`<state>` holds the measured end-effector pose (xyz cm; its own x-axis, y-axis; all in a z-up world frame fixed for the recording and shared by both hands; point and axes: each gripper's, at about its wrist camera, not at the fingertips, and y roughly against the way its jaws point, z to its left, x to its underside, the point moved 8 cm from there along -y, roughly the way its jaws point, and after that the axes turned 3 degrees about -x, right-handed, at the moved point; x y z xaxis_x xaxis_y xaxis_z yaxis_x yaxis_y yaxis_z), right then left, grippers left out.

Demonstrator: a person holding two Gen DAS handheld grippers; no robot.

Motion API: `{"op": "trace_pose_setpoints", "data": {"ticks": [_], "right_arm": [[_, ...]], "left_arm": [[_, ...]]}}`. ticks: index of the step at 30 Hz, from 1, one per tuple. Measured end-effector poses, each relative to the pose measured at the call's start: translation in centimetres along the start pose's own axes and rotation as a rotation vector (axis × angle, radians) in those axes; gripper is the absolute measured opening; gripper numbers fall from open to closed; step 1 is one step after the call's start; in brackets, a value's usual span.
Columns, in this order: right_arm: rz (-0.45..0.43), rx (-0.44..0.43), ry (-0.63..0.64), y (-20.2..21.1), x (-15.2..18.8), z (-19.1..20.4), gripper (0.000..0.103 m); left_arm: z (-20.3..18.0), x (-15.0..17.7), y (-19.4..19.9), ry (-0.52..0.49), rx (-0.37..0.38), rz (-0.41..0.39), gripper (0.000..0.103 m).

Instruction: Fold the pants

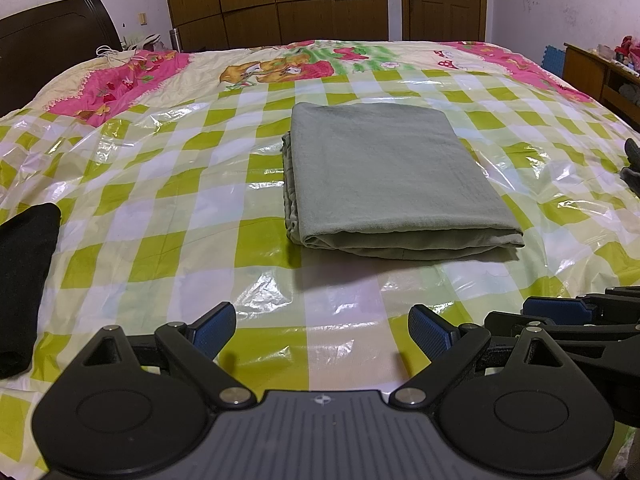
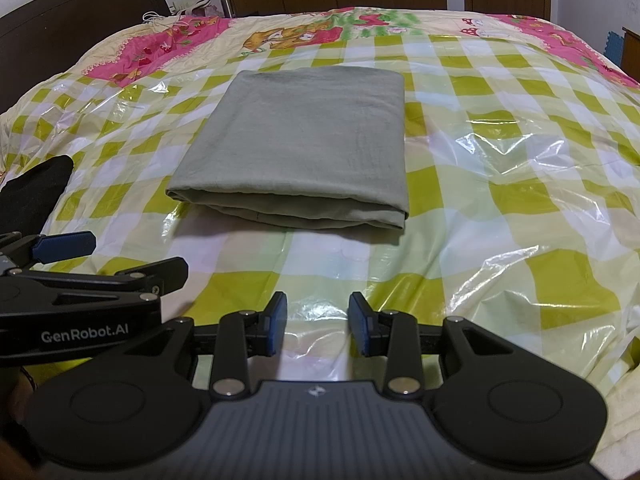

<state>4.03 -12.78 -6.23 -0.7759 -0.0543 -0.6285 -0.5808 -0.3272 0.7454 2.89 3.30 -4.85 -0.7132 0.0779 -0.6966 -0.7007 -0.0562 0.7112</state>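
Looking at the sage-green folded cotton pants (image 1: 388, 176) lying mid-bed on the glossy green-checked plastic sheet (image 1: 168, 216), both empty: left gripper (image 1: 322, 332) spread wide, right gripper (image 2: 319, 324) parted narrower. Soft, light, probably slides easily; I'd pinch the near folded edge.

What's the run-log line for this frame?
pants: folded, flat on bed | left claw: open, empty | right claw: open, empty
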Motion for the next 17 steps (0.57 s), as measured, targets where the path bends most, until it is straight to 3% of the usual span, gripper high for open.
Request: {"op": "trace_pose_setpoints", "data": {"ticks": [17], "right_arm": [[0.000, 0.001, 0.000, 0.00, 0.02, 0.06, 0.035]], "left_arm": [[0.01, -0.29, 0.23, 0.006, -0.002, -0.001, 0.103]]}}
